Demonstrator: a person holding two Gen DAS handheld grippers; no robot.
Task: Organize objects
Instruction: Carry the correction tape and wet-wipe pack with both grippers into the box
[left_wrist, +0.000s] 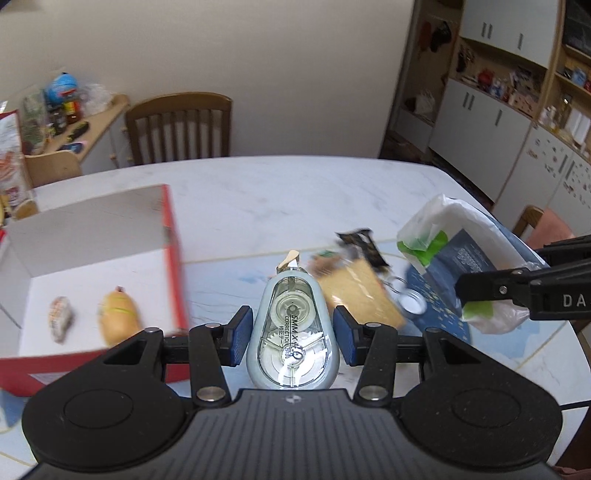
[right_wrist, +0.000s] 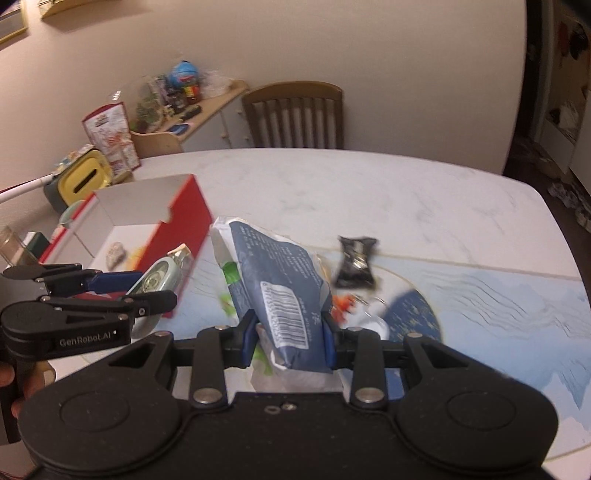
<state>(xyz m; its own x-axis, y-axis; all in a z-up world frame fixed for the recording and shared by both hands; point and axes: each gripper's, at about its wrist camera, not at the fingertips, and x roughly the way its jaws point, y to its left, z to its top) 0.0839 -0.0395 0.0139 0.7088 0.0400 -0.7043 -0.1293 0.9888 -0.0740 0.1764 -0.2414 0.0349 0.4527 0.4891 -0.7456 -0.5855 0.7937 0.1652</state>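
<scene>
My left gripper (left_wrist: 292, 325) is shut on a pale blue correction tape dispenser (left_wrist: 291, 332), held lengthwise above the table with its tip pointing away. From the right wrist view it (right_wrist: 147, 291) hangs next to the red box (right_wrist: 184, 221). My right gripper (right_wrist: 290, 326) is shut on a blue and white tissue packet (right_wrist: 280, 280) with a barcode, also lifted. That packet (left_wrist: 443, 243) shows at the right in the left wrist view. The open box (left_wrist: 110, 266) has a white inside and holds a yellow item (left_wrist: 118, 317) and a small wrapped item (left_wrist: 61, 317).
On the blue patterned mat (right_wrist: 480, 295) lie a black wrapper (right_wrist: 356, 262), a tan packet (left_wrist: 360, 291) and a small metal ring (left_wrist: 412, 304). A wooden chair (right_wrist: 295, 114) stands behind the white table (right_wrist: 369, 184). A yellow container (right_wrist: 85, 177) and a cluttered sideboard (right_wrist: 207, 103) are far left.
</scene>
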